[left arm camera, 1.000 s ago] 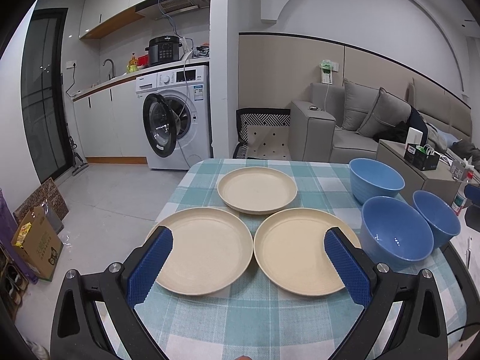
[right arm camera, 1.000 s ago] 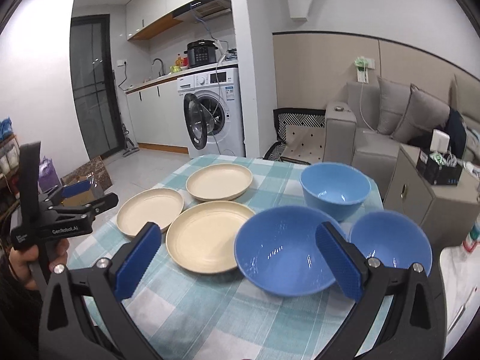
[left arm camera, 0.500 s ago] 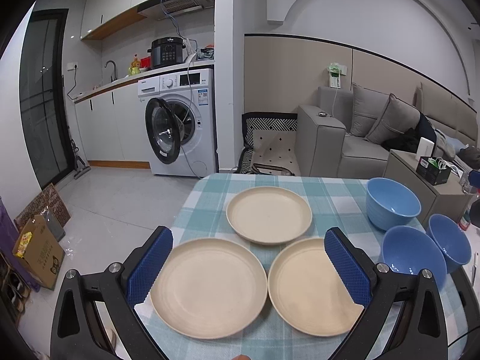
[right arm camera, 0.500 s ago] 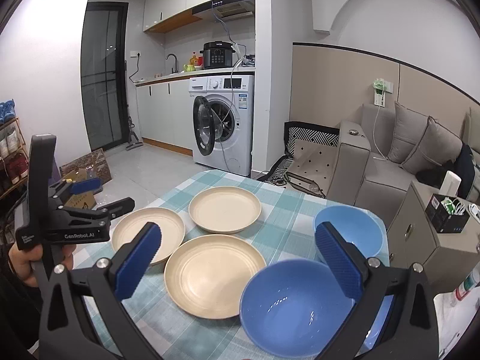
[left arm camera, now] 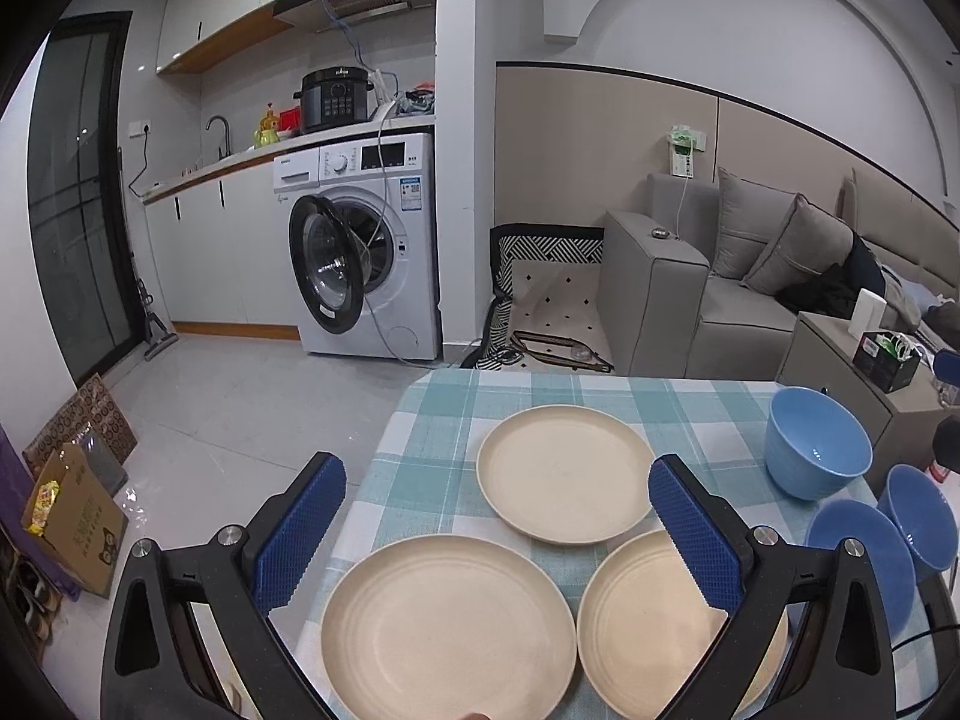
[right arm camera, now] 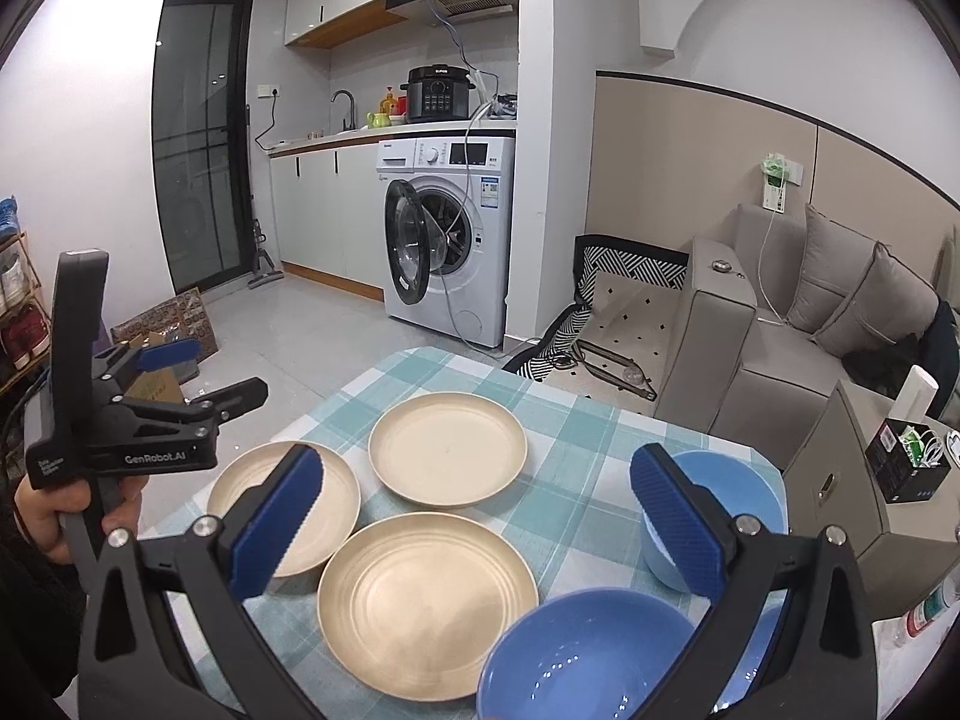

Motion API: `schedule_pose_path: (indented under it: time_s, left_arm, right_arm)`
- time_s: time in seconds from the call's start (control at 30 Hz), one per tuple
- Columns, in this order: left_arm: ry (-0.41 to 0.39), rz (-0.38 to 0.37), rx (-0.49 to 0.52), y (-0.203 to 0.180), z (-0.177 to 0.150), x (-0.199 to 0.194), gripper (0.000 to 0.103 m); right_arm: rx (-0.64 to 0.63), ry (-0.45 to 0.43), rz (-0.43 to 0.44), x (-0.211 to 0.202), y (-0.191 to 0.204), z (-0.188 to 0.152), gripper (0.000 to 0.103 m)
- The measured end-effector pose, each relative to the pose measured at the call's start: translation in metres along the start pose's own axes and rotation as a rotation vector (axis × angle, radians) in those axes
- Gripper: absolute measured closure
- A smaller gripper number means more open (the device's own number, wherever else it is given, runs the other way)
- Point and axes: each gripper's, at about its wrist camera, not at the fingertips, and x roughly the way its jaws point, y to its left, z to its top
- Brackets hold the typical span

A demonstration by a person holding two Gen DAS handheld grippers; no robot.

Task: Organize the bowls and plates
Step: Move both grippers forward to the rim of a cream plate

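Plates (left arm camera: 566,482) and bowls (right arm camera: 591,654) lie unstacked on the table (left arm camera: 432,420). Left gripper (left arm camera: 495,531) and right gripper (right arm camera: 477,525) hover released, empty. Risk: thin rims may slip from pads (left arm camera: 690,534); plates overhang the near edge.

Both the left hand-held gripper (left arm camera: 498,534) and right hand-held gripper (right arm camera: 474,516) hover with jaws spread wide, empty.

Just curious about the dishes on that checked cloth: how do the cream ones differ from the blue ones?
The cream plates are wide, flat and shallow; the blue bowls are deep with tall, steep sides. The plates sit grouped on the left side of the table, the bowls on the right. Both kinds come in threes, stand upright, empty and unstacked, and neither pair of tongs touches any.
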Motion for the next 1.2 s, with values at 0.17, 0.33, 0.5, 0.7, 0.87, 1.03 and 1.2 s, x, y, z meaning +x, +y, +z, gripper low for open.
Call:
schedule_pose_path:
  time_s: [0.17, 0.33, 0.5, 0.7, 0.87, 1.03, 1.2]
  left_arm:
    - [0.034, -0.001, -0.026, 0.013, 0.005, 0.026, 0.000]
    - [0.068, 0.001, -0.037, 0.019, 0.007, 0.055, 0.000]
    - [0.117, -0.009, -0.047, 0.022, 0.008, 0.085, 0.000]
    - [0.179, -0.028, -0.036, 0.022, 0.010, 0.118, 0.000]
    - [0.201, -0.023, -0.041, 0.024, 0.009, 0.141, 0.000]
    - [0.245, -0.027, -0.063, 0.031, 0.003, 0.166, 0.000]
    - [0.285, -0.013, -0.043, 0.030, -0.004, 0.191, 0.000]
  right_arm:
    - [0.021, 0.032, 0.000, 0.026, -0.005, 0.006, 0.000]
    - [0.045, 0.070, -0.001, 0.053, -0.009, 0.011, 0.000]
    - [0.070, 0.122, -0.001, 0.084, -0.015, 0.015, 0.000]
    - [0.099, 0.173, -0.010, 0.118, -0.021, 0.017, 0.000]
    - [0.120, 0.218, -0.001, 0.147, -0.023, 0.019, 0.000]
    - [0.157, 0.255, 0.011, 0.172, -0.027, 0.016, 0.000]
    - [0.184, 0.309, 0.026, 0.204, -0.027, 0.011, 0.000]
